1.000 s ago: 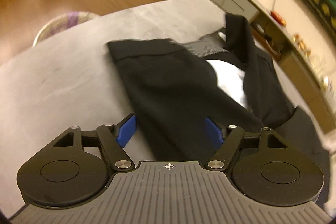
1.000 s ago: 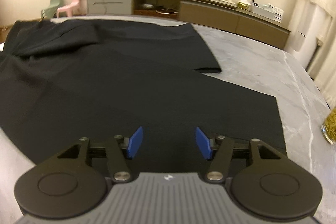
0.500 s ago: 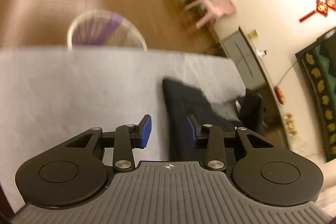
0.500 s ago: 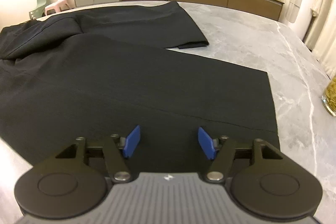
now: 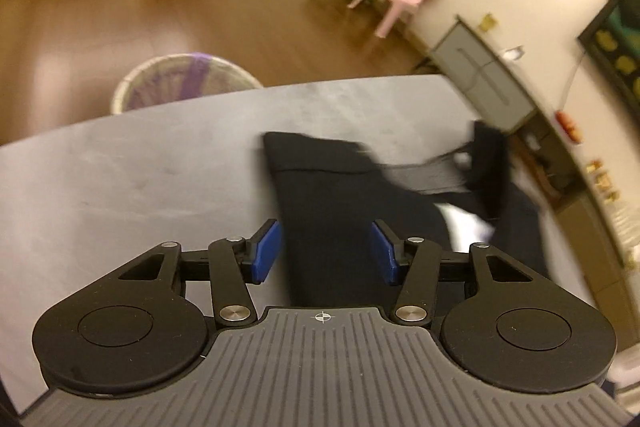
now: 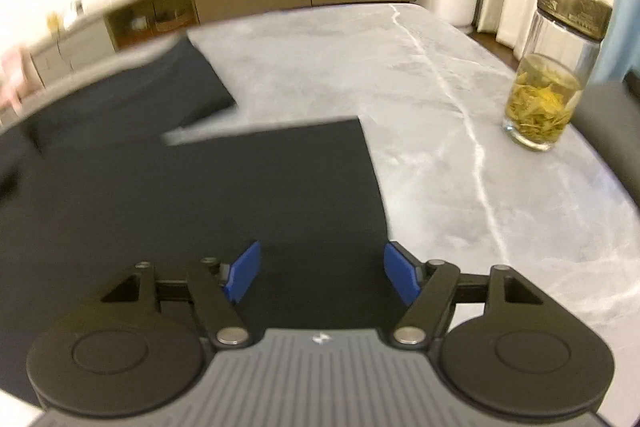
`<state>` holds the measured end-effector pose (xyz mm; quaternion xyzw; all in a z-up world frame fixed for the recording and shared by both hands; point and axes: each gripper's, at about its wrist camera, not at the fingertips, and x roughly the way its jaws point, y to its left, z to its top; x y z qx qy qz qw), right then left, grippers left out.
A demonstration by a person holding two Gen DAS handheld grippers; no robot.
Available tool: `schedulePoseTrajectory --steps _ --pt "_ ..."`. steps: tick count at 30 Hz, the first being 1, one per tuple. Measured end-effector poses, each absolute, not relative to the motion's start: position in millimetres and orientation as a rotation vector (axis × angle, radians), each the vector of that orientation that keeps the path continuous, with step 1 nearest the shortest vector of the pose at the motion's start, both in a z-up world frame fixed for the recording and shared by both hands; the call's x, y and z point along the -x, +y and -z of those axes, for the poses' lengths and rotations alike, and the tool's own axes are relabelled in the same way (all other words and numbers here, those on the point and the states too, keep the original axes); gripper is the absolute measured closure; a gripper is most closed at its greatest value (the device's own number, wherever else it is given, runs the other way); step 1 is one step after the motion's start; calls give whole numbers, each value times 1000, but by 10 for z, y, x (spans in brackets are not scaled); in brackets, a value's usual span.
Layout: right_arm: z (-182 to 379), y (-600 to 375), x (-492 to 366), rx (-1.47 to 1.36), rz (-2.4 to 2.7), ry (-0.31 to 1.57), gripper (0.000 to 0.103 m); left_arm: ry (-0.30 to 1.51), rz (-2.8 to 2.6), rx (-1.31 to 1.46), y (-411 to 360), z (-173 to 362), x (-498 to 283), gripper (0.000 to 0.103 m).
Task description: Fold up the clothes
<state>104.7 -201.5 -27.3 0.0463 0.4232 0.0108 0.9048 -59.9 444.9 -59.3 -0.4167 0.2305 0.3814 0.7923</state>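
Grey marble table carries black trousers spread flat, legs apart, waist rumpled, no fold showing, so folding seems wholly left; left tongs and right tongs hover above, both wide apart, gripping nothing.

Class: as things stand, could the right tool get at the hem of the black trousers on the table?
Probably yes. The right tool is open above the black trousers, whose hem edge lies bare; the glass jar stands well off to the side.
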Motion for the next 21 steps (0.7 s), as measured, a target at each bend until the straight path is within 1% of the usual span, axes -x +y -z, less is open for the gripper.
schedulePoseTrajectory --steps 1,3,4,5,7,8,11,13,15,16,17,18,19,20,21 --pt "215 -2001 -1081 -113 -33 866 34 498 -755 890 4396 516 484 58" --pt "88 -1903 -1223 -149 -77 856 33 535 -569 858 4219 359 108 51" --pt "13 -1783 -1366 -167 -120 859 32 555 -488 846 4112 338 -37 50" --pt "-62 -1663 -1509 -185 -162 861 30 574 -408 826 3999 333 -216 50" --pt "-68 -1449 -1886 -146 -173 862 22 607 -310 777 3769 382 -468 50" --pt "-57 -1345 -2083 -120 -170 861 16 633 -290 751 3683 472 -531 51" --pt "-24 -1032 -2675 -40 -163 860 15 712 -241 733 3530 704 -634 55" --pt "53 -887 -3090 2 -142 866 15 757 -220 772 3524 801 -622 56" --pt "246 -895 -3433 -4 -107 893 15 749 -205 799 3550 745 -586 56" --pt "251 -874 -3465 7 -113 884 15 738 -196 802 3558 700 -581 56" --pt "213 -840 -3433 25 -130 864 15 727 -186 801 3546 639 -565 55" --pt "174 -805 -3402 44 -147 843 19 720 -175 797 3544 594 -565 55" --pt "135 -771 -3371 62 -163 823 18 715 -164 793 3538 557 -567 55" --pt "96 -736 -3339 81 -180 802 23 713 -153 786 3525 542 -576 55" --pt "57 -701 -3308 99 -197 782 45 713 -143 780 3517 527 -578 55"
